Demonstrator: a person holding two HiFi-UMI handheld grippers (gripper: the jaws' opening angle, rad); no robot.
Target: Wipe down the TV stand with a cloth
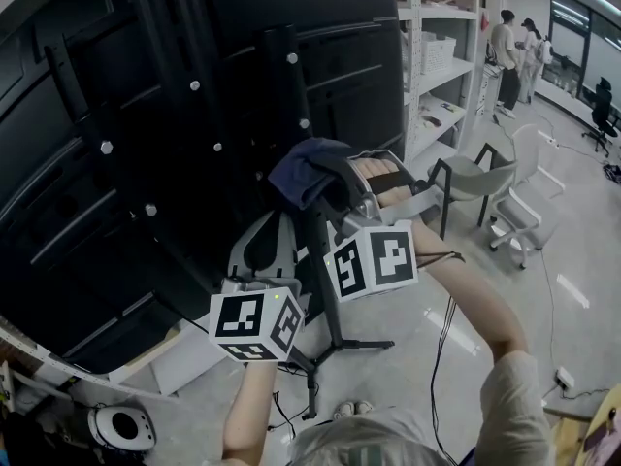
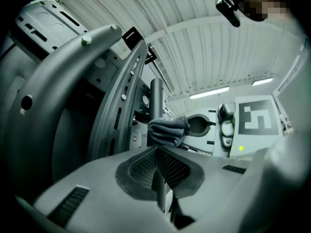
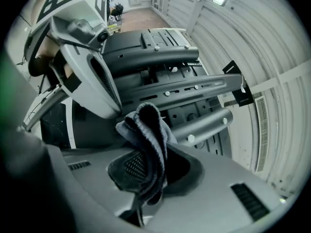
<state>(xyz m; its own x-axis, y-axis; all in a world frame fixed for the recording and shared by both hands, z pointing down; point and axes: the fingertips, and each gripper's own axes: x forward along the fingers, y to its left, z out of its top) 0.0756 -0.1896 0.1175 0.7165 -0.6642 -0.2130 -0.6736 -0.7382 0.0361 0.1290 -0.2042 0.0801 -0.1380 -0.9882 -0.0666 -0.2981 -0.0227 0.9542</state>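
Head view: the blue cloth (image 1: pixel 303 178) is bunched in the right gripper (image 3: pixel 146 166), jaws clamped on it, up at the TV stand (image 1: pixel 288 95) column behind the screen. The left gripper (image 2: pixel 158 166) is lower down, jaws pressed together, empty.

Two grippers: left gripper (image 2: pixel 156 155), right gripper (image 3: pixel 146 166). Two marker cubes (image 1: pixel 254 323), one cloth (image 1: pixel 306 175), one TV stand (image 1: pixel 335 320), one shelving unit (image 1: pixel 437 56), three chairs (image 1: pixel 475 178), two people (image 1: pixel 505 56) (far off, at one o'clock).
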